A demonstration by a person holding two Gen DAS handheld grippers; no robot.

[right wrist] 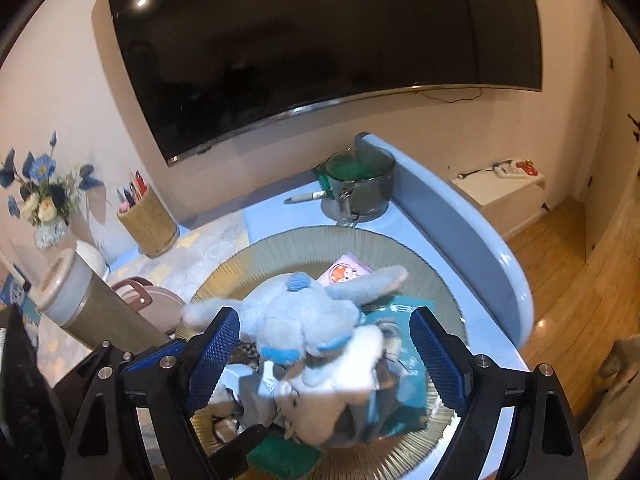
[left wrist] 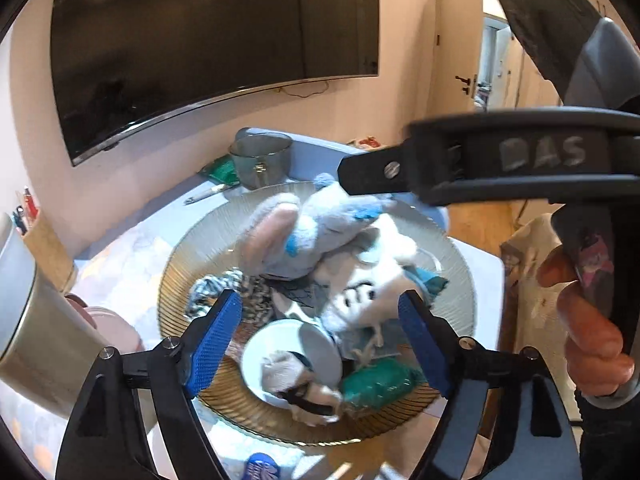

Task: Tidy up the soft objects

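- Left gripper (left wrist: pixel 320 342), black frame with blue textured pads, sits nearest in the left wrist view; jaws spread wide, nothing between the pads, hovering over the tray's near half.
- Right gripper (right wrist: pixel 324 354), same build, jaws also spread wide, holding nothing; the plush pile shows in the gap between its pads but contact cannot be told.
- Same right gripper enters the left wrist view from 3 o'clock, its black fingertip just over the plush; the bare hand (left wrist: pixel 588 320) holding it sits at 4 o'clock.
- Round ribbed glass tray with gold rim (left wrist: pixel 188 256) holds all the soft things, piled at its centre.
- Pale blue plush bunny with pink-lined ears (left wrist: pixel 308 232) lies on top of the pile, toward 12 o'clock of the tray.
- White plush toy (left wrist: pixel 372 280) lies just under and beside the bunny, touching it.
- Small white bowl (left wrist: pixel 288 360) at 6 o'clock of the tray, a beige sock-like piece inside.
- Green sponge-like pad (left wrist: pixel 376 384) just beside the bowl, at 5 o'clock.
- Teal packet (right wrist: pixel 416 360) lies flat under the plush at 3 o'clock.
- Tall beige tumbler with lid (right wrist: pixel 80 312) outside the tray at 9 o'clock.
- Woven pen holder (right wrist: pixel 148 220) farther back at 10 o'clock.
- Grey glass pot (right wrist: pixel 360 184) beyond the tray at 12 o'clock, a marker (right wrist: pixel 308 197) beside it.
- Black wall screen (right wrist: pixel 320 48) farthest.
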